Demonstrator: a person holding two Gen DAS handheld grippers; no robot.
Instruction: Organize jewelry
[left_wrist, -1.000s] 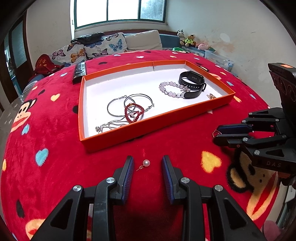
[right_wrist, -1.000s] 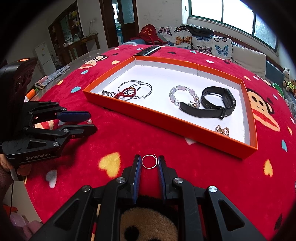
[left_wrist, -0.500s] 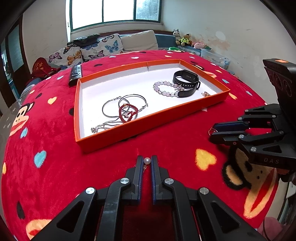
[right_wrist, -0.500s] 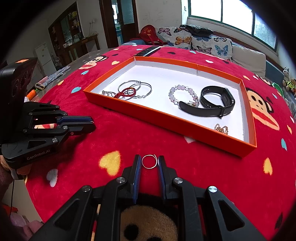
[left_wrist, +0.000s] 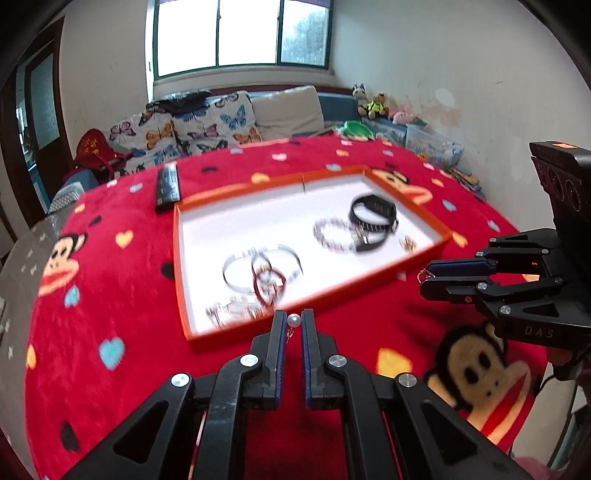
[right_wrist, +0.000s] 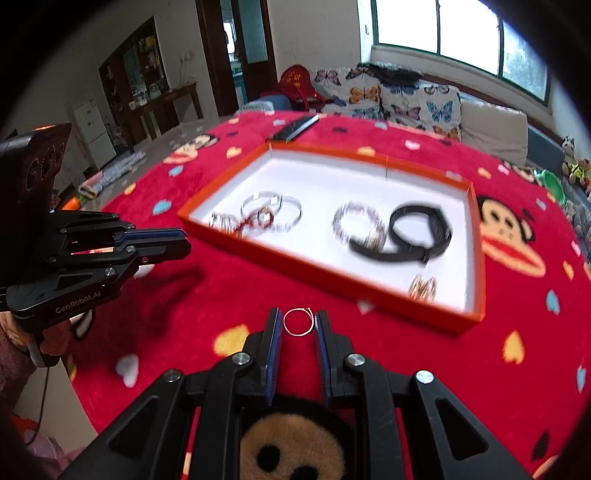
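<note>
My left gripper is shut on a pearl earring and holds it above the red cloth, just before the near wall of the orange tray. My right gripper is shut on a thin hoop ring, held above the cloth short of the tray. The white tray floor holds silver bangles, a red bracelet, a bead bracelet, a black wristband and a small gold piece. Each gripper shows in the other's view, the right one and the left one.
A red monkey-print cloth covers the round table. A black remote lies beyond the tray's far left corner. A sofa with butterfly cushions stands behind the table, and a wall with stuffed toys is at the right.
My left gripper closed on the pearl earring and lifted it off the cloth toward the tray. My right gripper, still holding the ring, rose and moved forward too.
</note>
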